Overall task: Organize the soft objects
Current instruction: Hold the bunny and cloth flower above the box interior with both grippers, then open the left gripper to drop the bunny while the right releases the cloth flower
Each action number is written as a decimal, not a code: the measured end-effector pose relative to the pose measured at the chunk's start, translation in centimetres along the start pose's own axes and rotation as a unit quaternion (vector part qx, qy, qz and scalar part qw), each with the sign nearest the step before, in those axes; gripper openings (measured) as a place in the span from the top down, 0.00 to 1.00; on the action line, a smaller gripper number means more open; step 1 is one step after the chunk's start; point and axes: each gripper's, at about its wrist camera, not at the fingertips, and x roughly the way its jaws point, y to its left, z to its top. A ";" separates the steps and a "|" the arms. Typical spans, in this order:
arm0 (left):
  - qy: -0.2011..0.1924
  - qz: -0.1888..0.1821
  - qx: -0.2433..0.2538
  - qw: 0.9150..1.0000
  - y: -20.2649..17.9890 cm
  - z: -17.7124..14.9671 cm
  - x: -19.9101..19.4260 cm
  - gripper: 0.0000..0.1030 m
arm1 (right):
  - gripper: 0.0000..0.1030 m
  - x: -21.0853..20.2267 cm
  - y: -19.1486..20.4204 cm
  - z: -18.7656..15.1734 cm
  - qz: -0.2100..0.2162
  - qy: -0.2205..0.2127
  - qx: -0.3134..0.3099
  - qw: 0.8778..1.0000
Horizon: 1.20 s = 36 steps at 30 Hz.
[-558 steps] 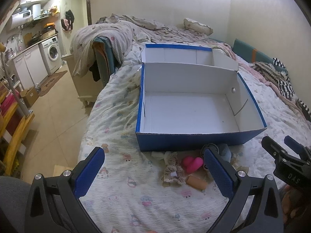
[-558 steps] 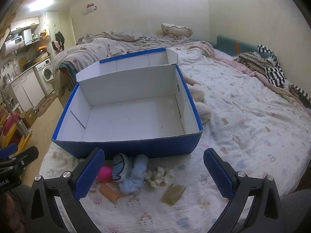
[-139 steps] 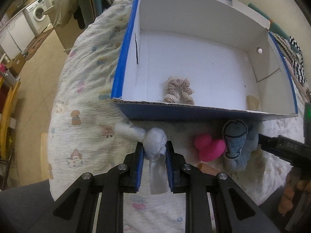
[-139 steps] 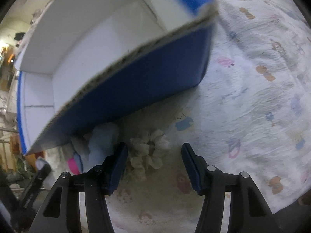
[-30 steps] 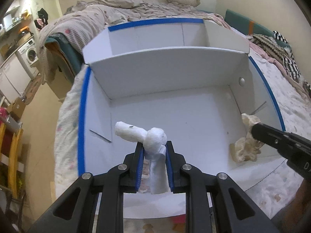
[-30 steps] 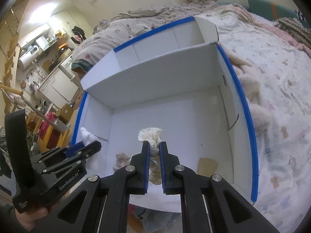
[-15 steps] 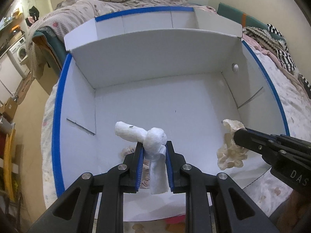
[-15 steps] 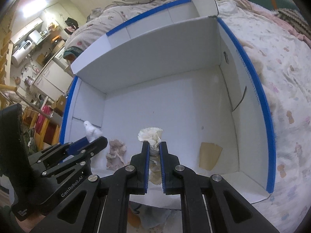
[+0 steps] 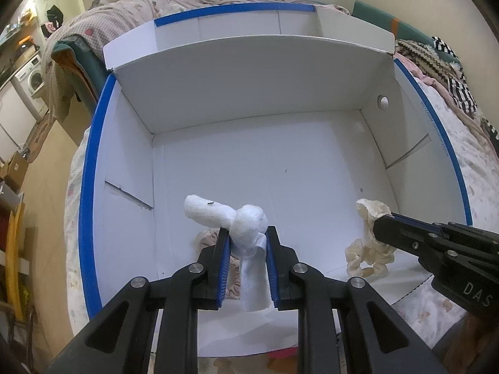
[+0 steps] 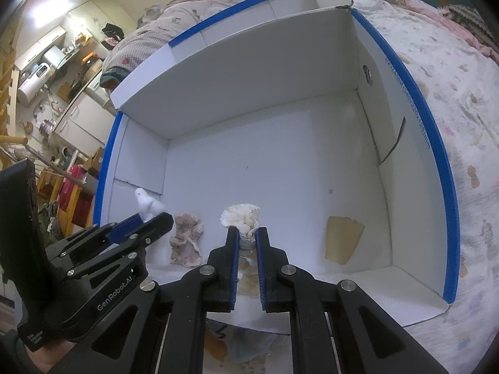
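A blue box [image 9: 90, 162] with a white inside [image 10: 414, 99] lies open on the bed. My left gripper [image 9: 247, 237] is shut on a white soft toy [image 9: 246, 221] and hangs over the box's near left part. My right gripper [image 10: 248, 233] is shut on a cream frilly scrunchie [image 10: 240, 215], low over the near middle of the box; the left wrist view shows that scrunchie [image 9: 368, 249] dangling from it. A beige lace scrunchie [image 10: 185, 238] lies on the box floor between the two grippers. A tan flat piece [image 10: 343, 238] lies at the near right.
The box's lid [image 9: 237, 21] stands up behind it. The bed's patterned sheet [image 10: 452, 93] spreads to the right, with a rumpled duvet [image 9: 131, 3] at the back. Left of the bed are the floor and kitchen cabinets [image 10: 78, 115]. A pink thing [image 9: 280, 353] shows under the box's near edge.
Both grippers have sunk a little deeper over the box with their loads still held. The cream scrunchie now hangs lower, close to the box floor.
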 end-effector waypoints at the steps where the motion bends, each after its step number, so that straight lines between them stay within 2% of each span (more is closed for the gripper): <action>1: 0.000 0.000 0.000 1.000 0.0 0.0 0.0 0.81 | 0.88 0.0 0.0 0.0 0.001 0.000 0.000 1.000; 27: -0.009 0.004 0.003 1.000 -0.2 -0.4 -0.6 0.81 | 0.87 -0.1 -0.3 0.1 0.015 -0.006 0.013 1.000; 33: -0.025 0.007 -0.003 1.000 0.0 -0.3 -1.3 0.81 | 0.80 -0.3 -0.6 0.1 0.017 -0.010 0.027 0.999; 36: -0.025 0.005 -0.005 1.000 0.1 -0.3 -1.4 0.81 | 0.65 -0.4 -0.7 0.2 0.016 -0.015 0.031 0.999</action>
